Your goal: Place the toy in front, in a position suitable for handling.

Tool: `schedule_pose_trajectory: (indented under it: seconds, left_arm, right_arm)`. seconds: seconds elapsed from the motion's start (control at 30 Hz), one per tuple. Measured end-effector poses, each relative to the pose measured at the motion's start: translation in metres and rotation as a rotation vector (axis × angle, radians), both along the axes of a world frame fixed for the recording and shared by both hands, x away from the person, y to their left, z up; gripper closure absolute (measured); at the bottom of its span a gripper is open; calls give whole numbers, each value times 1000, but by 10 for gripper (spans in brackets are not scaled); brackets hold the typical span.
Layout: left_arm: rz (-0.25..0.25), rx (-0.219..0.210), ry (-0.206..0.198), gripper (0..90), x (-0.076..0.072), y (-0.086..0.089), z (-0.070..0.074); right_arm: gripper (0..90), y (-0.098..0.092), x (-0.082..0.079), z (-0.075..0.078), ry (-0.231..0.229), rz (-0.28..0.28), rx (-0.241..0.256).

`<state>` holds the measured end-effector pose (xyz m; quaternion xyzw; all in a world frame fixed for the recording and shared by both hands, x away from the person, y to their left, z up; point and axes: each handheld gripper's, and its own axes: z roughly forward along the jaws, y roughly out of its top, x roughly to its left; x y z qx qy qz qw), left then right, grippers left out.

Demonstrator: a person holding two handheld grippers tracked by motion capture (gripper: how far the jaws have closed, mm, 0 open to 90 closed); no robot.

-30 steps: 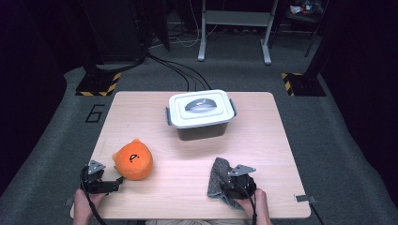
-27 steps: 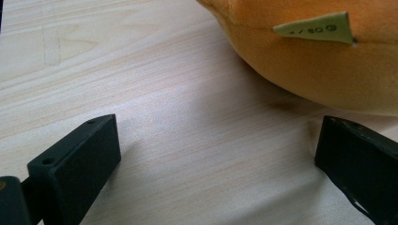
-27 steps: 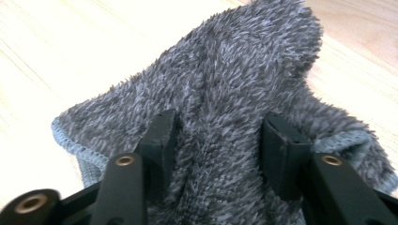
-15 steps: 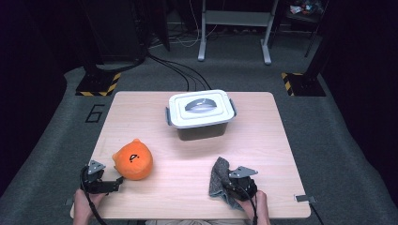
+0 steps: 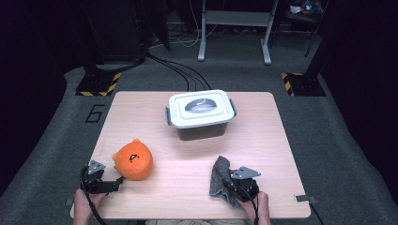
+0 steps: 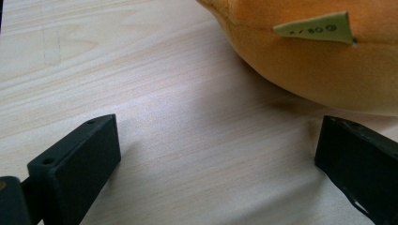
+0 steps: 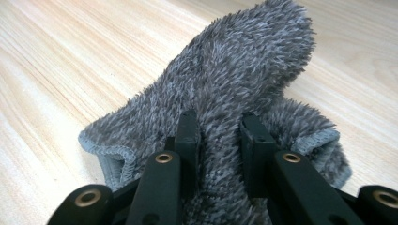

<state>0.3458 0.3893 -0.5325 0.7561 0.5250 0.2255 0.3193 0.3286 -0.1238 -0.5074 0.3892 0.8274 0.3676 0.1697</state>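
Now the grey cloth (image 5: 219, 180) has risen a touch off the table (image 5: 187, 140) compared with a second ago, bunched upward in front of the lidded white box (image 5: 201, 114) — the lift looks under way. The right gripper (image 7: 218, 136) is clamped on a fold of it, fabric pinched between both jaws and spilling up beyond them. Over by the orange plush toy (image 5: 133, 159), the left gripper (image 6: 211, 154) sits with jaws spread wide, the toy just ahead, untouched.

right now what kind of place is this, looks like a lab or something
Probably a lab or recording studio: a lone wooden table on grey carpet, hazard-striped stand bases, floor cables, and a "6" marked on the floor.
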Motion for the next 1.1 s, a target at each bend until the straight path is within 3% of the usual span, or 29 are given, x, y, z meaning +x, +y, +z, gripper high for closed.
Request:
schedule_pose_trajectory:
  seconds: [0.43, 0.8, 1.1]
  left_arm:
    - [-1, 0, 2, 2, 0, 0, 0]
    - [1, 0, -1, 2, 0, 0, 0]
    - [-1, 0, 2, 2, 0, 0, 0]
  right_arm:
    - [723, -19, 2, 17, -40, -46, 45]
    - [722, -51, 11, 35, -87, -143, 64]
    - [720, -69, 18, 40, -104, -209, 73]
